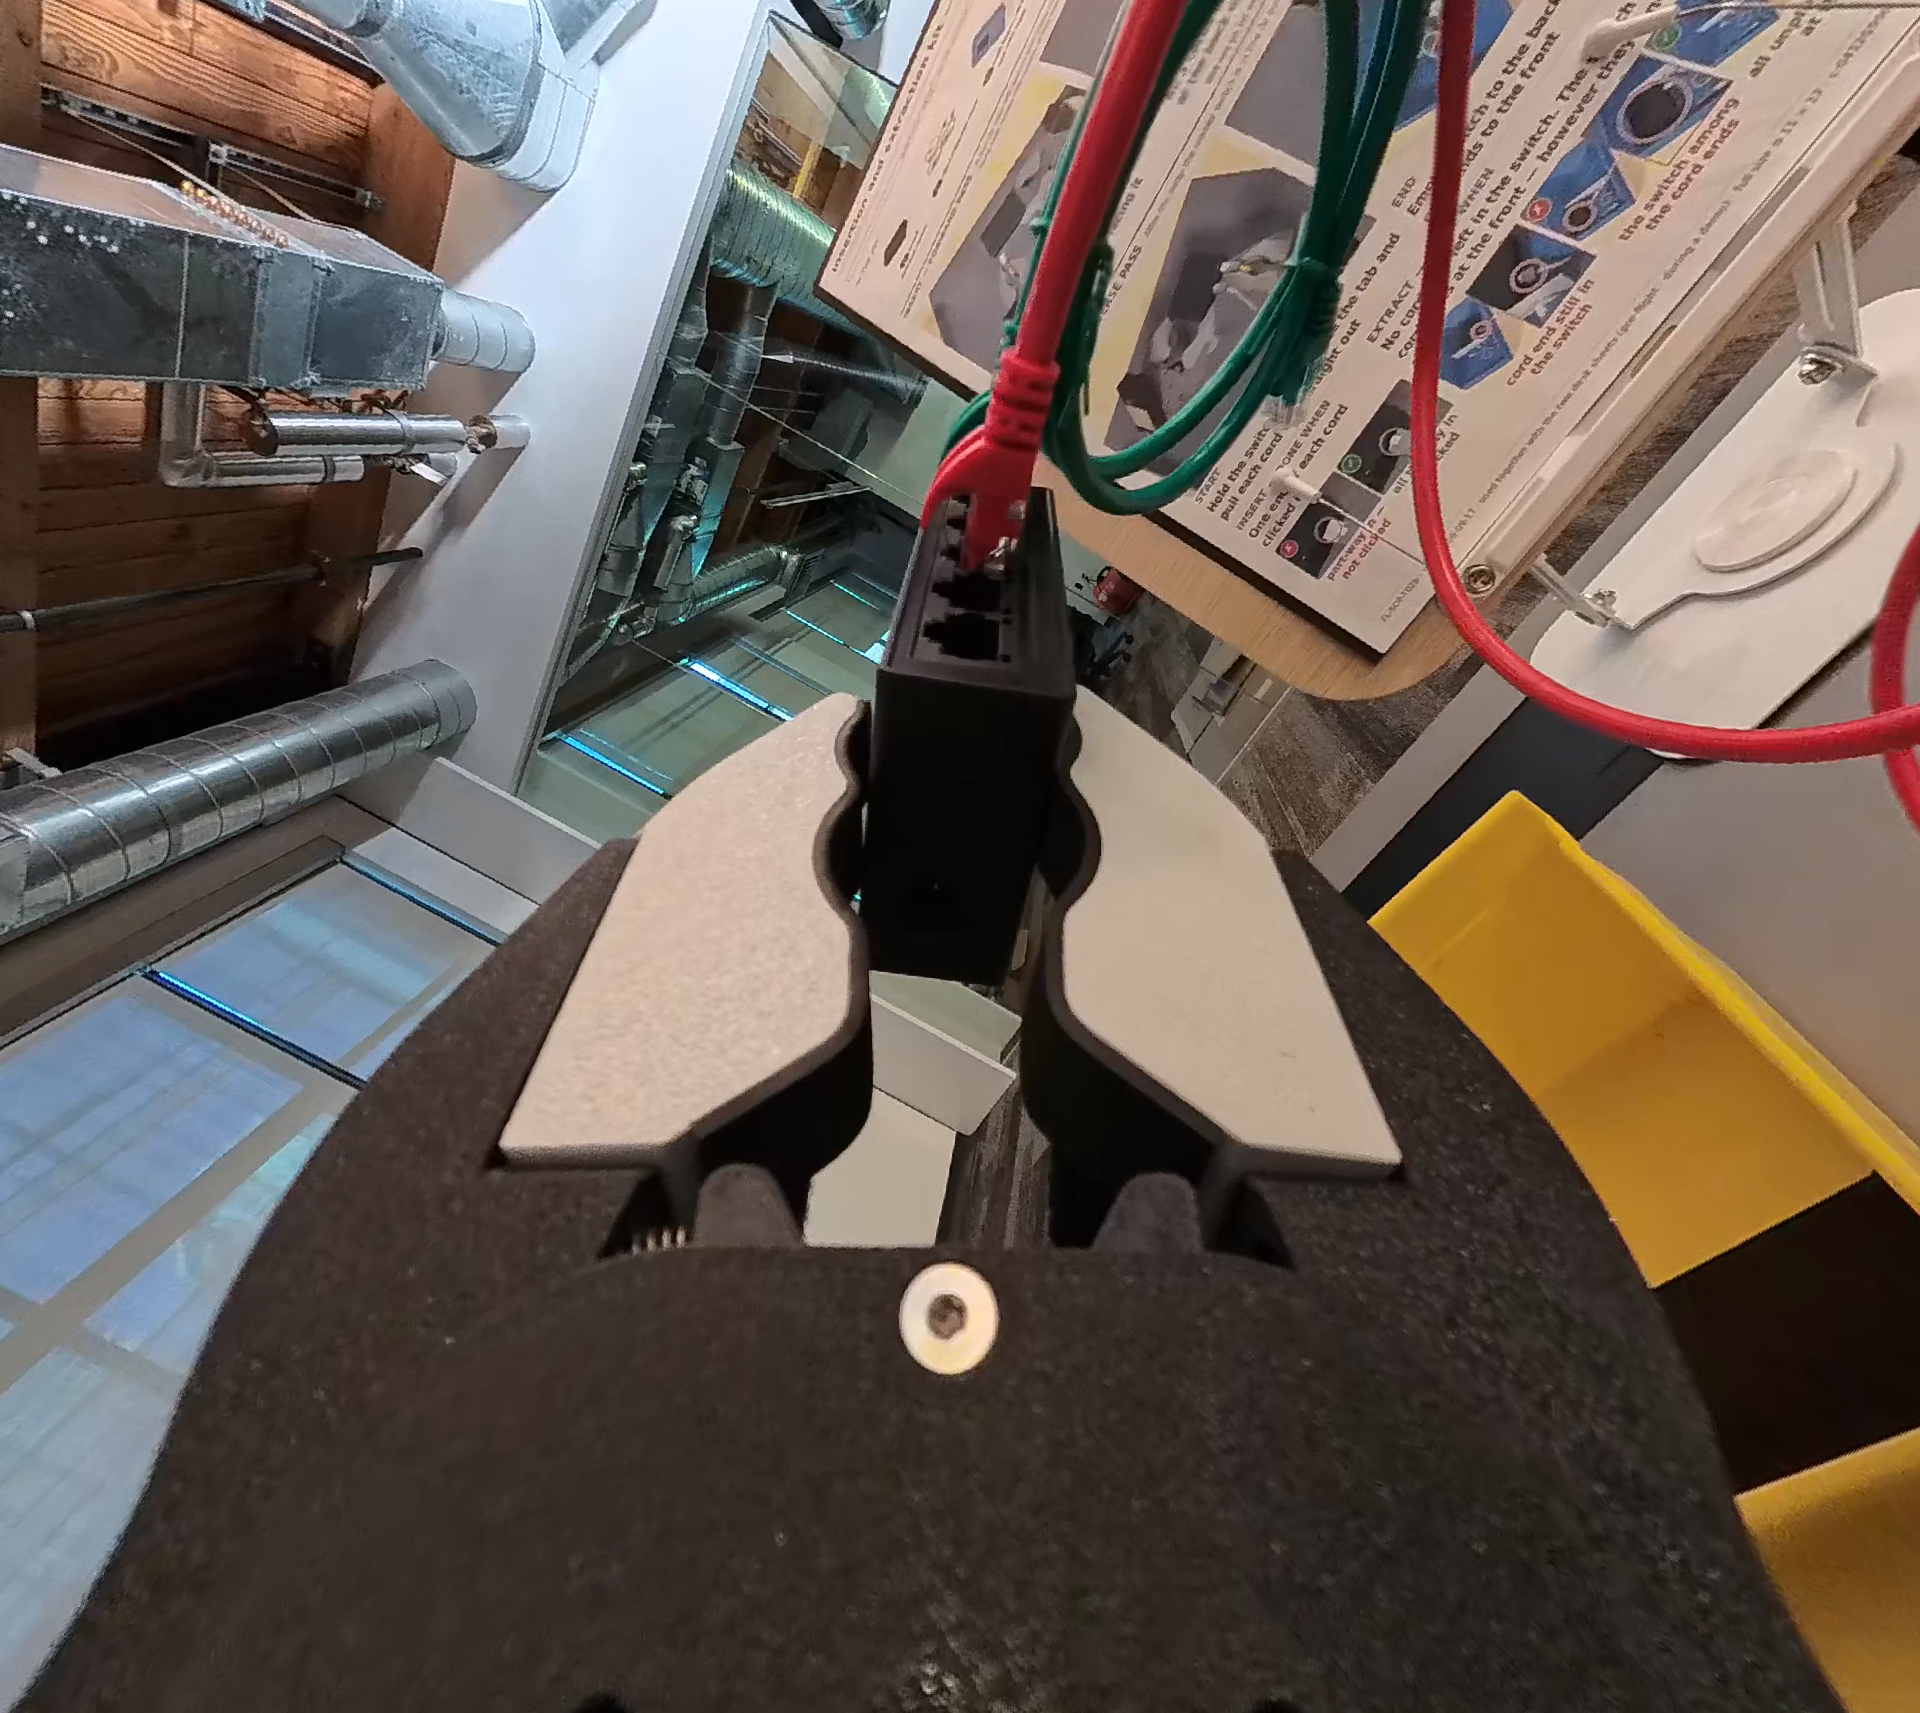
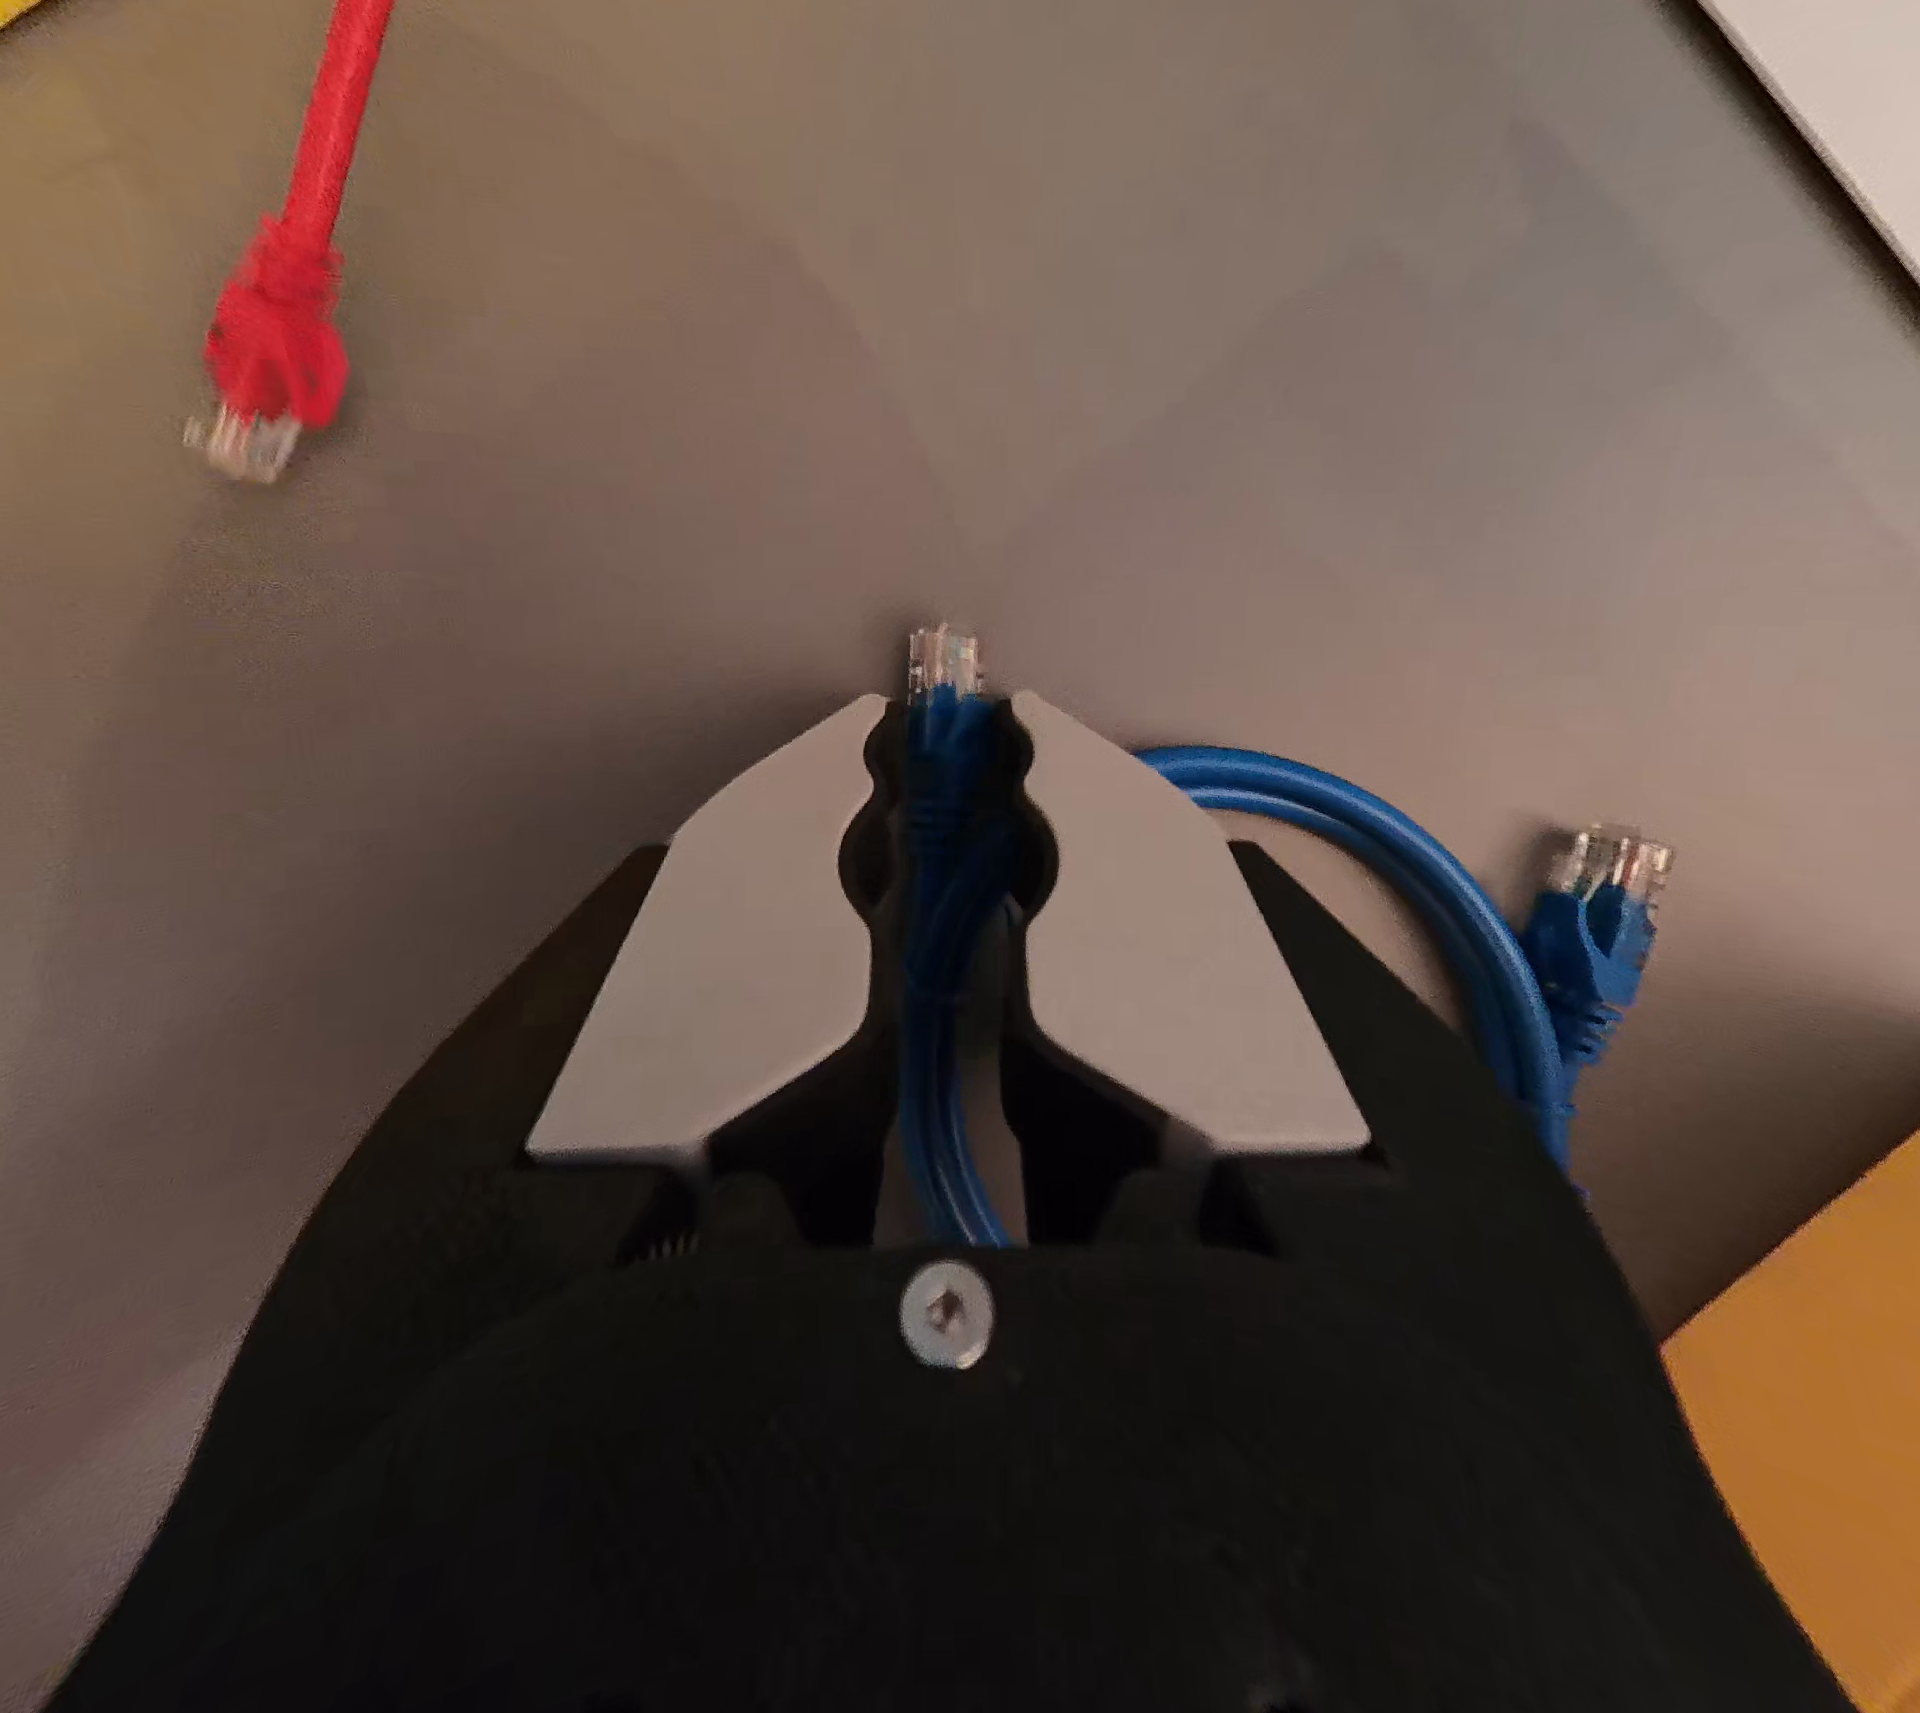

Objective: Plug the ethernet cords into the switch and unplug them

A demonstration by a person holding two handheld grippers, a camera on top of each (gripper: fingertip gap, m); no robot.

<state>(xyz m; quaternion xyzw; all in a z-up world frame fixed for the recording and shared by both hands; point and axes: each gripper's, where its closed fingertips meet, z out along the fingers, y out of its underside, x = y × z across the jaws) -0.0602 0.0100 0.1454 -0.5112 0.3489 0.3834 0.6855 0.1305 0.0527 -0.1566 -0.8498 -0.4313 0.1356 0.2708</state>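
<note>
Left wrist view: my left gripper (image 1: 964, 790) clamps the black switch (image 1: 971, 728), lifted with a red cord (image 1: 1023, 406) plugged into a far-end port. Right wrist view: my right gripper (image 2: 943, 707) pinches the blue cord (image 2: 948, 790) behind its clear plug, just over the grey table (image 2: 1143, 313).

The left wrist view is bright and evenly daylit, with pale blue light in the window panes (image 1: 208, 1081) at lower left, and it is sharp at the centre, though the wide lens bends the ducts (image 1: 239, 790) and the instruction board (image 1: 1455, 229) toward the edges. The right wrist view is dimmer and warmer, the grey surface (image 2: 1039, 261) carrying soft fan-shaped shadows ahead of the hand-held gripper (image 2: 943, 707). Motion blur smears the red cord (image 2: 312, 229), its plug, and the loose blue plug (image 2: 1605, 894) at right.
</note>
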